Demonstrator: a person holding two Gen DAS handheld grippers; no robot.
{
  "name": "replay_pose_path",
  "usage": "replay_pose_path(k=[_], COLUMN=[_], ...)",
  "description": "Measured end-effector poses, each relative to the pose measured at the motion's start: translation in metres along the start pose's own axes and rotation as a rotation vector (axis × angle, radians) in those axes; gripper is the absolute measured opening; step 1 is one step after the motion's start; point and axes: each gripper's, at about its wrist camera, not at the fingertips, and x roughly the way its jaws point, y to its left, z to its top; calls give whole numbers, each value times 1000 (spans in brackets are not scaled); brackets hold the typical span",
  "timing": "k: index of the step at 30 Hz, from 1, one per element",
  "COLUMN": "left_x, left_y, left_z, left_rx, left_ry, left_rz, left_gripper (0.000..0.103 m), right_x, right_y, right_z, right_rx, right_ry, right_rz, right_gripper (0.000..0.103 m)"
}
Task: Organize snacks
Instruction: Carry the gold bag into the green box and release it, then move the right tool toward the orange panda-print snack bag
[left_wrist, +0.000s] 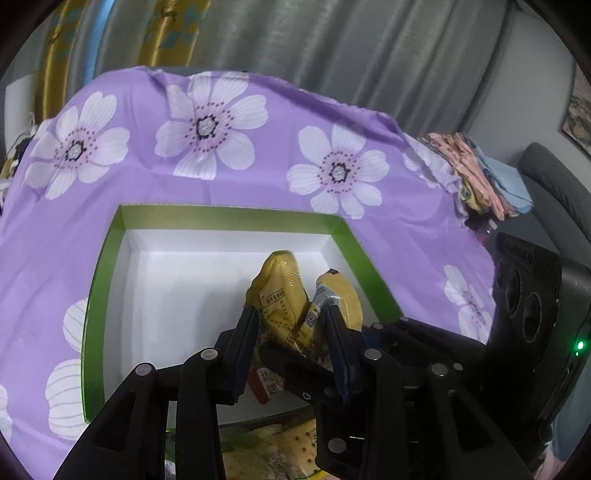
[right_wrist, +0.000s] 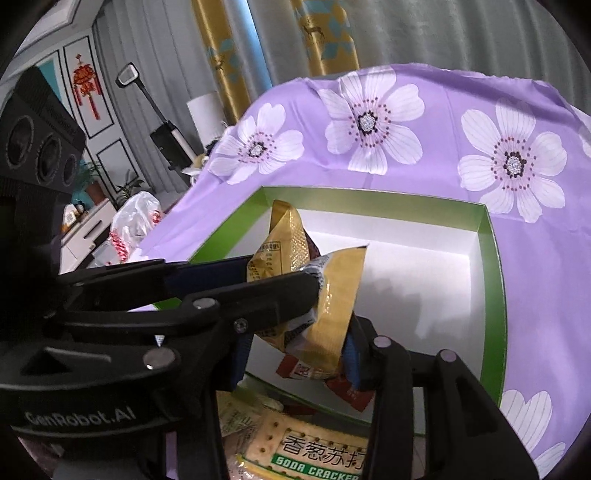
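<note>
A bundle of crumpled yellow snack packets hangs over the near right part of a green box with a white inside. In the left wrist view my left gripper is shut on the bundle, one pad on each side. The right wrist view shows the same yellow snack packets, their red lower end between the blue pads of my right gripper, which grips them from below. My left gripper reaches in from the left and pinches the bundle higher up. The rest of the green box holds nothing.
The box lies on a purple cloth with white flowers. A soda cracker pack lies below the grippers, in front of the box. Folded cloths are stacked at the cloth's far right edge. A white plastic bag sits to the left.
</note>
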Motion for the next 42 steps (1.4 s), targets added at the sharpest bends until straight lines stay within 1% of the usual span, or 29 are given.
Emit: replay_pose_path(k=[1,2,3,4,5,6,9,12,13,16,20,23,27,31,42], left_x=[0,-2,-5,-9,-13,-19,-35,-50,-55,-73,-95,-106,-124,-138,-166], left_y=[0,0,-1,-1,-2,-4,-9,-14,-15,-20,-27,-33,-42,-52,-76], left_z=[0,-1,-2,-3,-4,-6,-9,-13,-14,-19,-28,-32,-39,-43,-52], left_rx=[1,5,10,16,22,32,68,90,93,94,106,108,114,129,162], left_ry=[2,0,-4,-11,-21,-35,-67,-92,-100,-126,-164,-177,-210,-230,-274], left_rz=[16,36,57,67,79,105,196,273,288,323,364,377,393,399,404], left_gripper=[42,49,61,67,77,79,80,80,80,86,86,86,88,93,94], right_x=[0,-1,-2,-5,-8,-11,-25,-43,-51,-72,-95,-110,-133,-150,-185], right_y=[0,0,-1,-1,-1,-2,3,12,16,24,30,33,38,45,70], right_z=[0,0,0,0,0,0,-2,-9,-12,-22,-34,-40,-45,-48,-53], right_rx=[-1,-1,-3,-5,-2,1,-18,-49,-60,-55,-41,-24,-9,-13,-58], right_ry=[1,-2,-8,-15,-21,-25,-36,-53,-62,-86,-93,-97,-136,-159,-217], right_rz=[-6,-12,-30,-42,-46,-51,-93,-140,-150,-150,-141,-149,-161,-159,-142], right_gripper=[49,50,51,54,55,58,62,70,73,79,82,83,90,91,91])
